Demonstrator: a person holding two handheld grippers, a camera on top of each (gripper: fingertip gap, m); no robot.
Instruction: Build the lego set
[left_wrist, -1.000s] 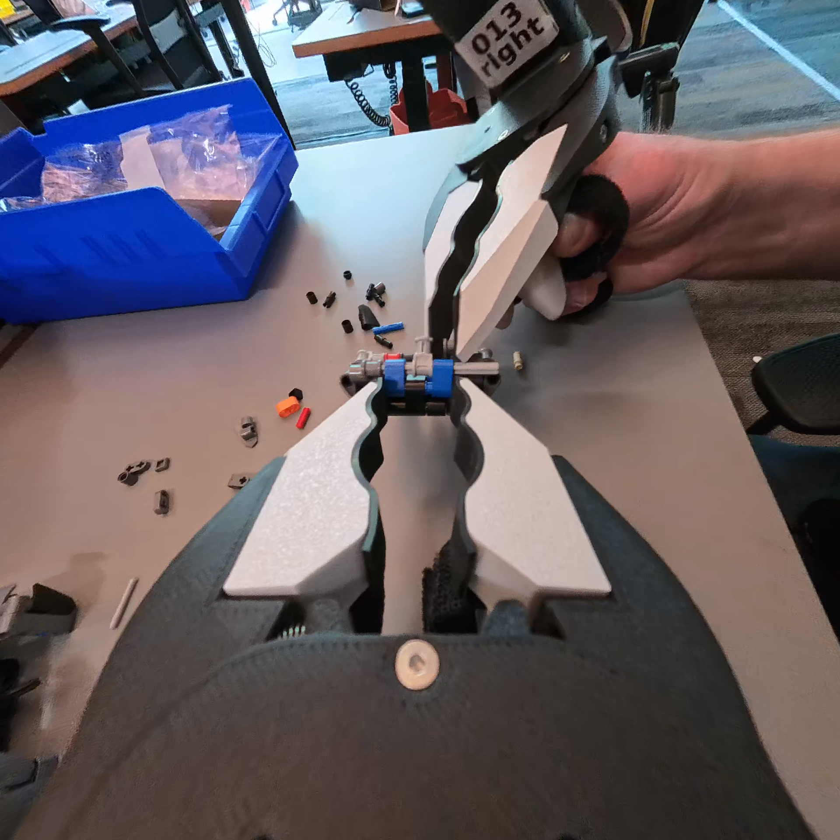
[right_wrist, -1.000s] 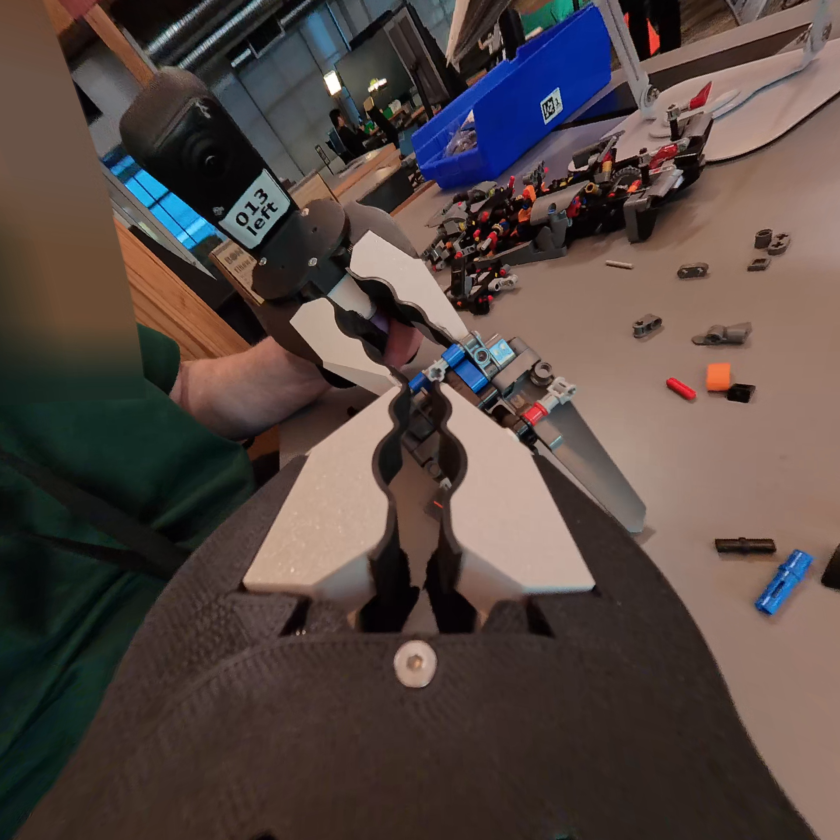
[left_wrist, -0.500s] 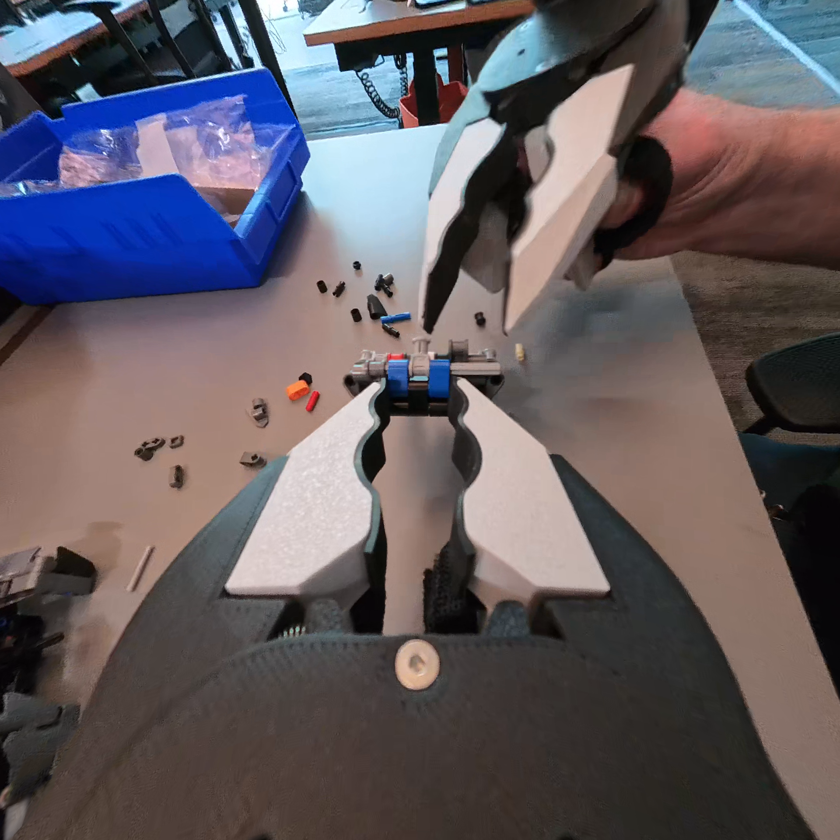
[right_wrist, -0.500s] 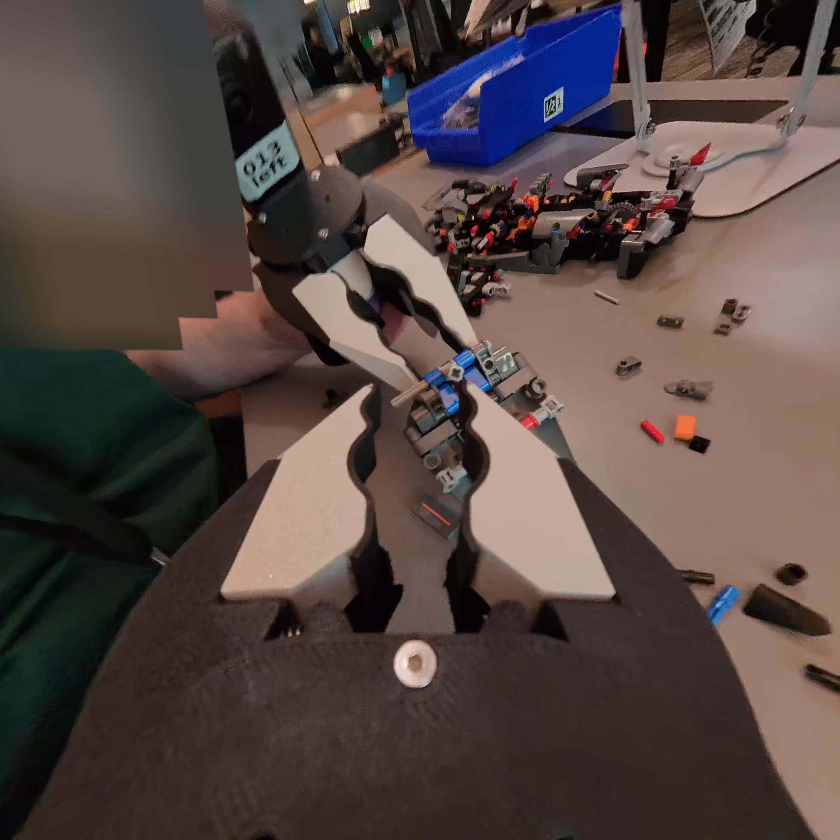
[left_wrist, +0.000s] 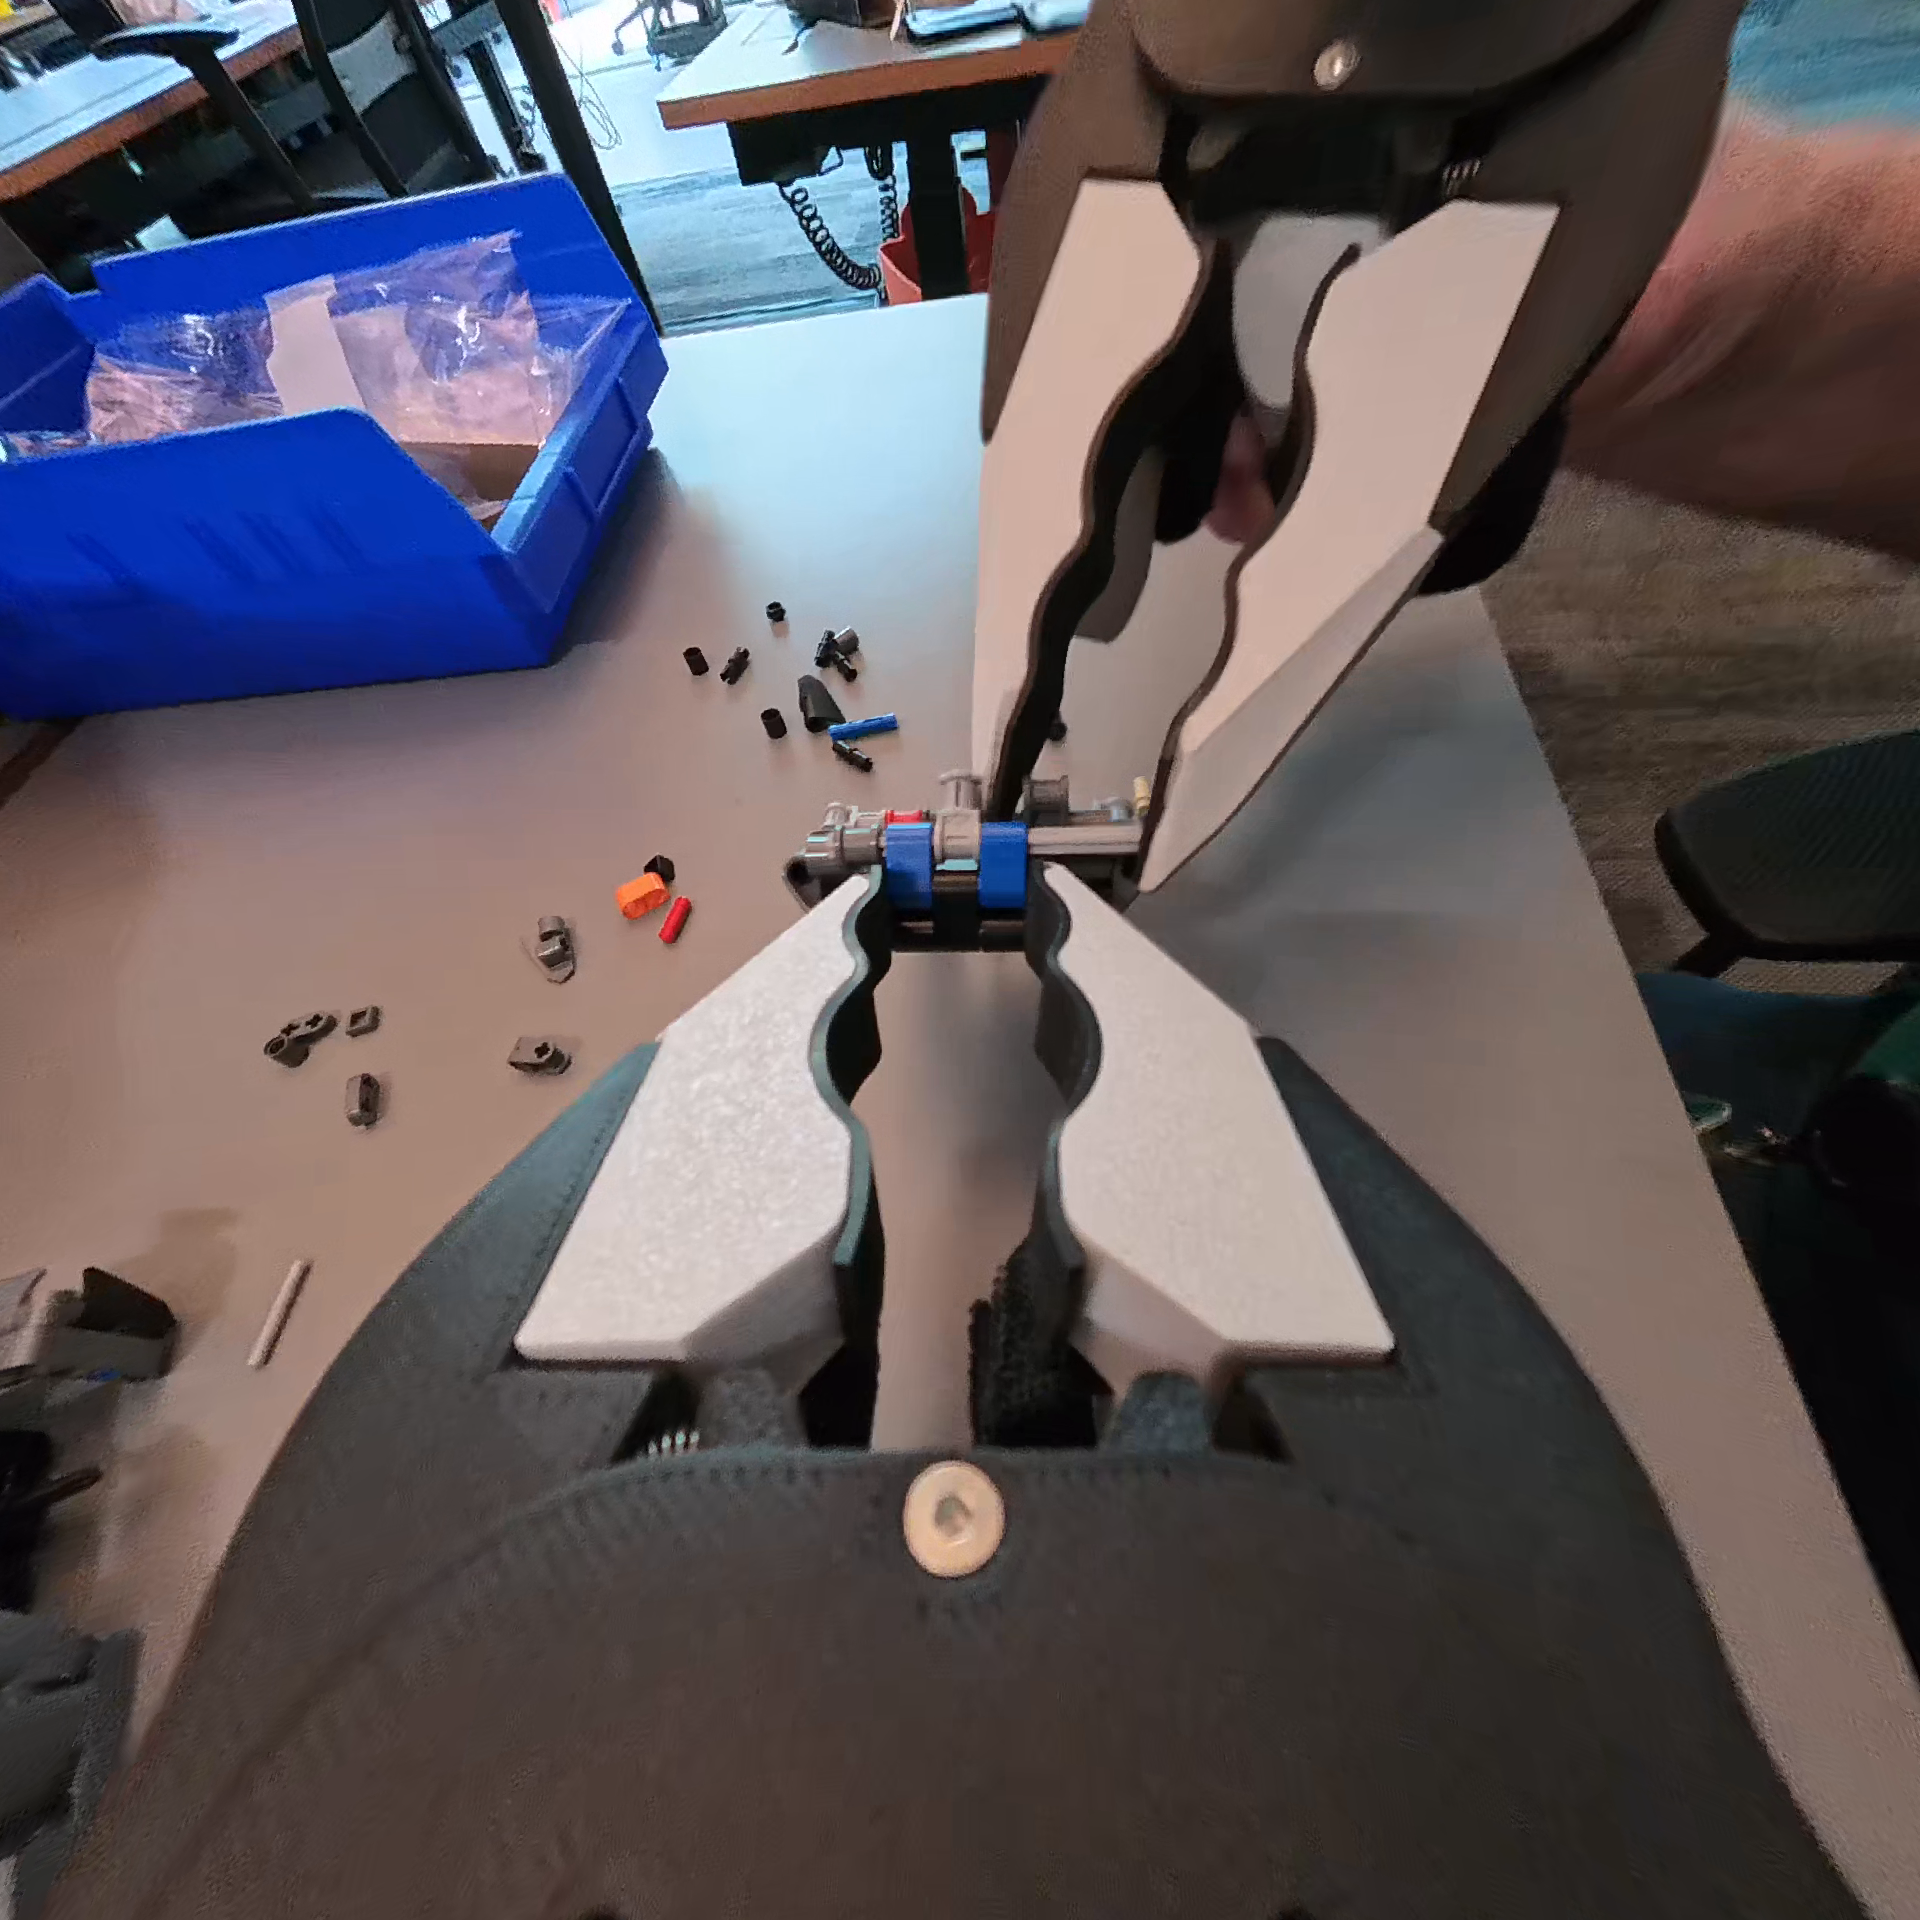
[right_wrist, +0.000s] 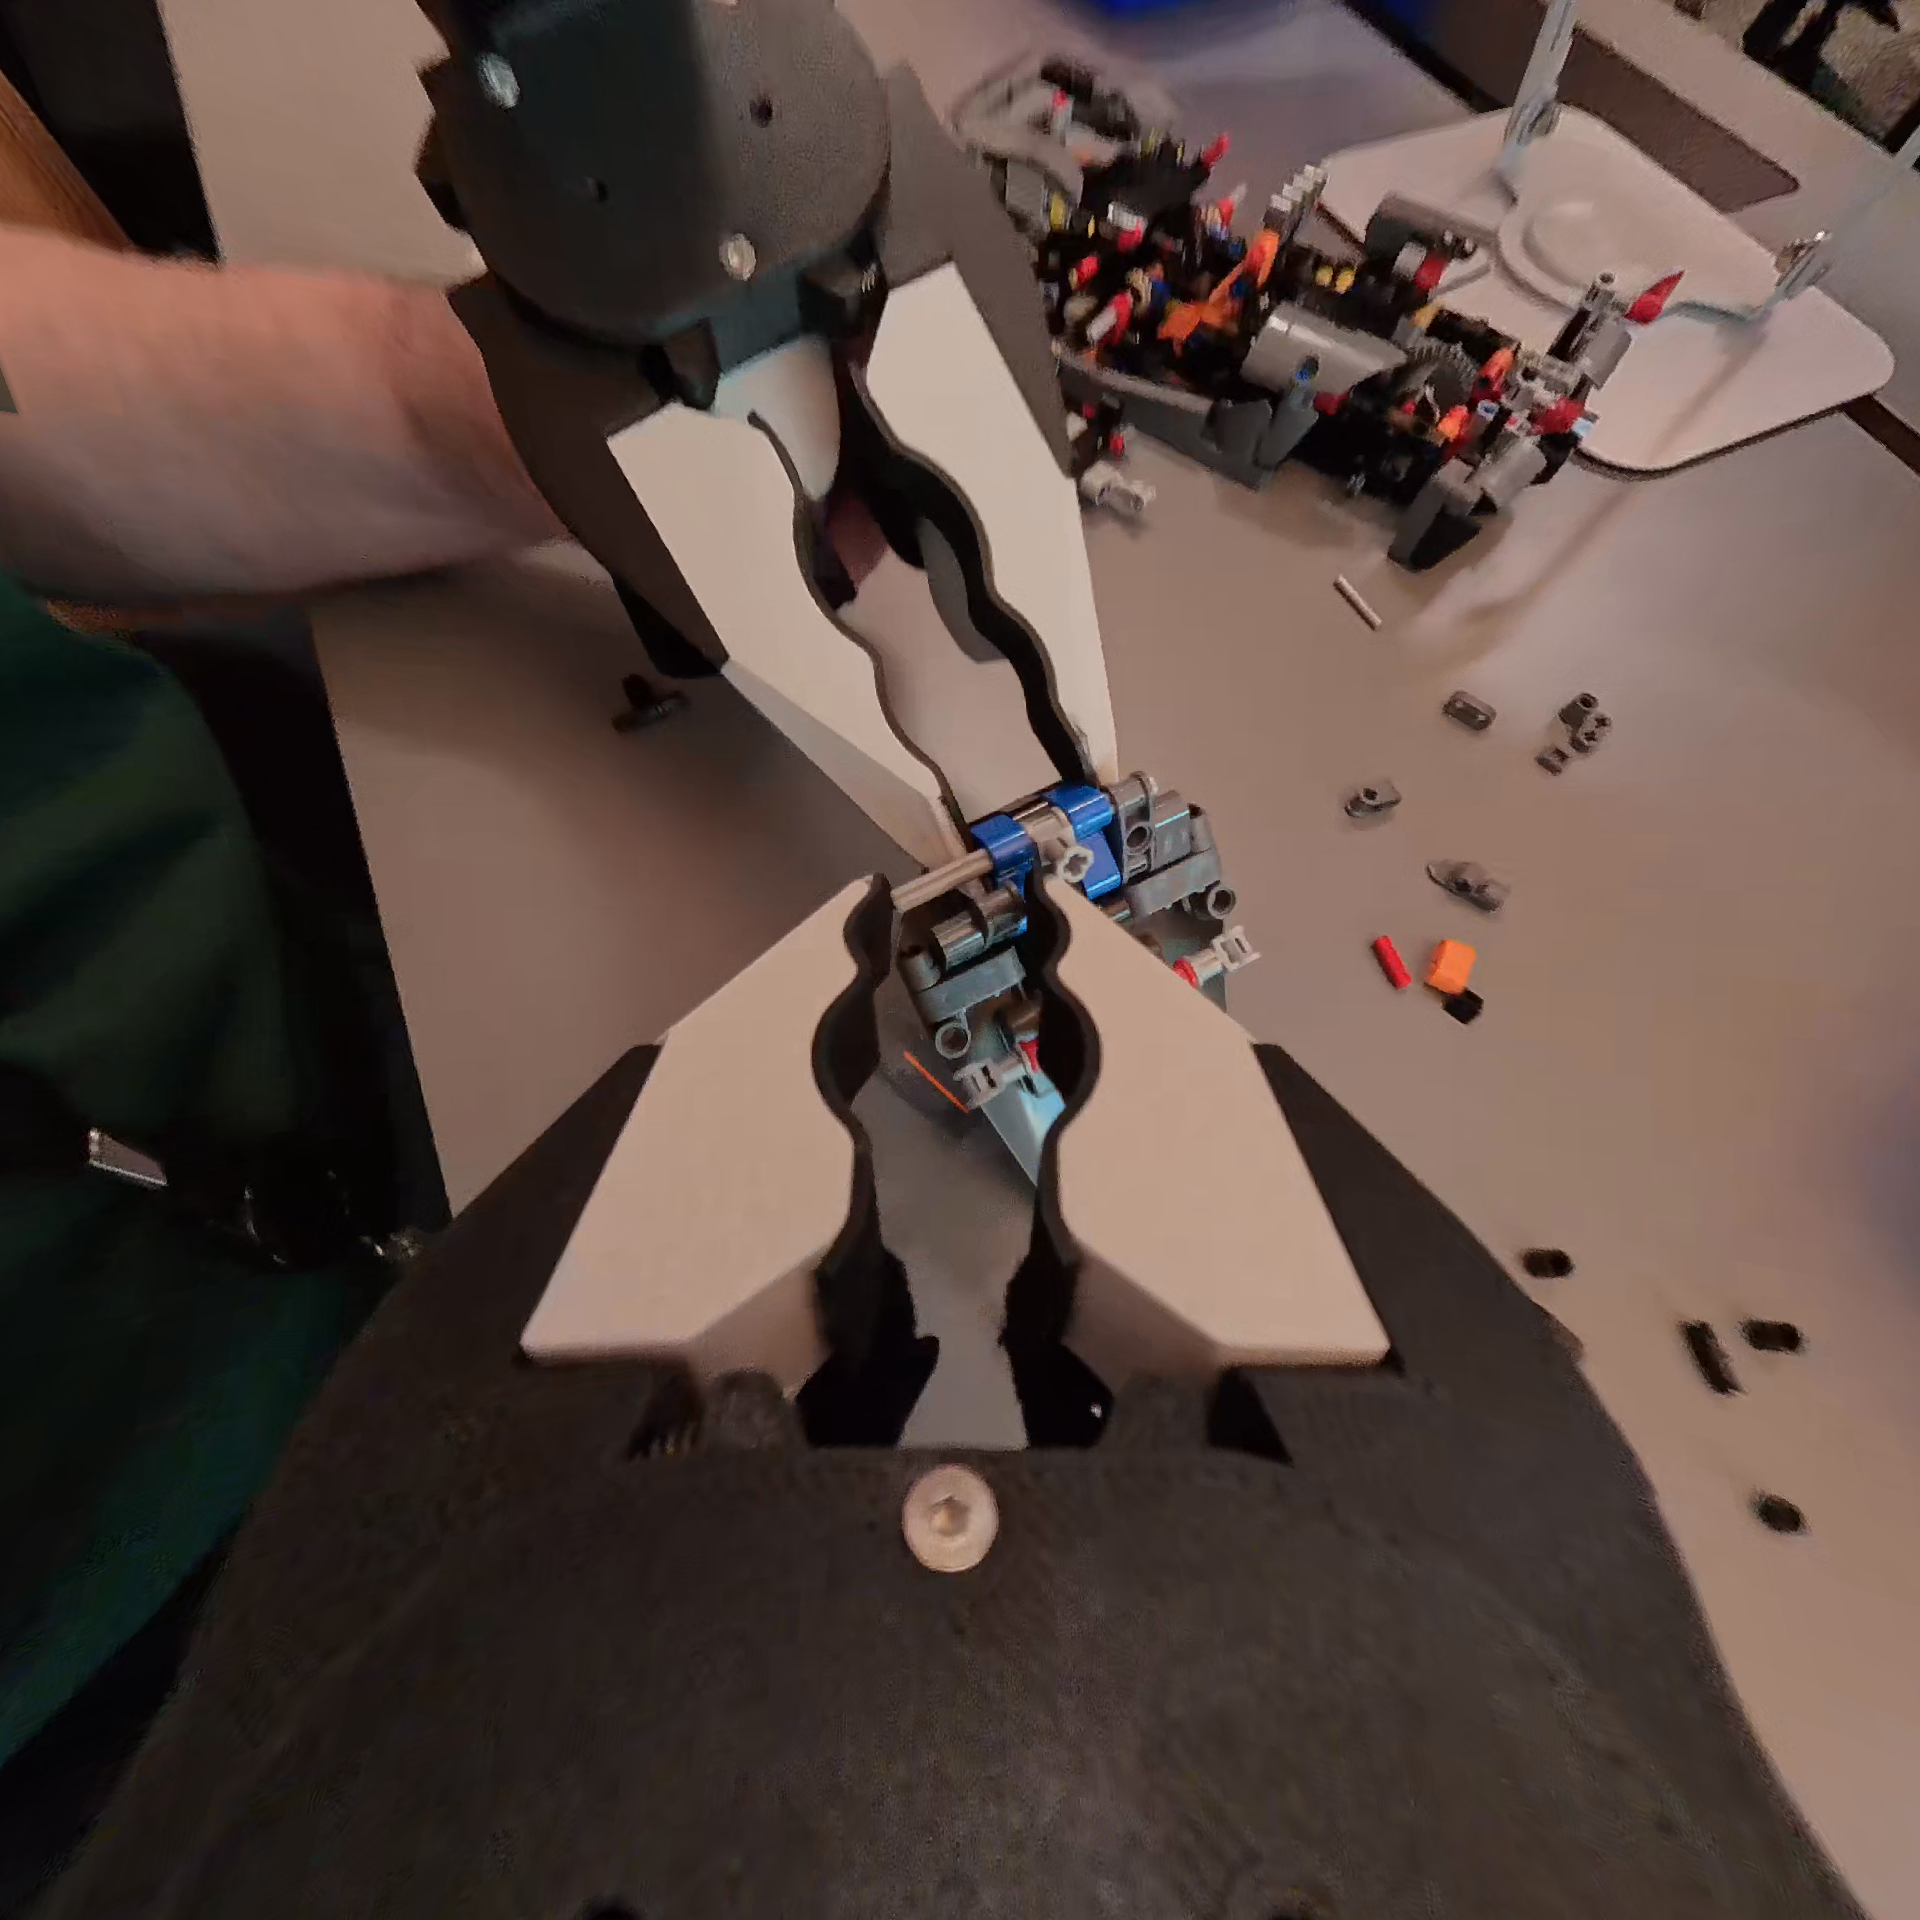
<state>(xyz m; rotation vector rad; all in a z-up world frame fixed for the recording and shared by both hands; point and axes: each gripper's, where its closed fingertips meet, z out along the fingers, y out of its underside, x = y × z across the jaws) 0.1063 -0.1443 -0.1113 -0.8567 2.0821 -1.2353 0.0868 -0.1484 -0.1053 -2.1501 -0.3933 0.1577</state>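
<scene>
1. Lego subassembly (left_wrist: 956, 857), grey with two blue blocks, sits on the grey table (left_wrist: 416, 831), its light grey axle running crosswise to the left gripper's fingers.
2. Left gripper (left_wrist: 954, 914) is narrowed onto the blue section, one finger on each side, gripping it.
3. Right gripper (right_wrist: 961, 925) comes down from above with jaws parted; its tips straddle the axle end of the subassembly, and actual contact is unclear.
4. In the right wrist view the subassembly's long body points toward that camera, its axle sticking out to the left.
5. Loose small pieces (left_wrist: 790, 686) lie near a blue bin (left_wrist: 291, 561); a larger built model (right_wrist: 1351, 364) stands farther back.
</scene>
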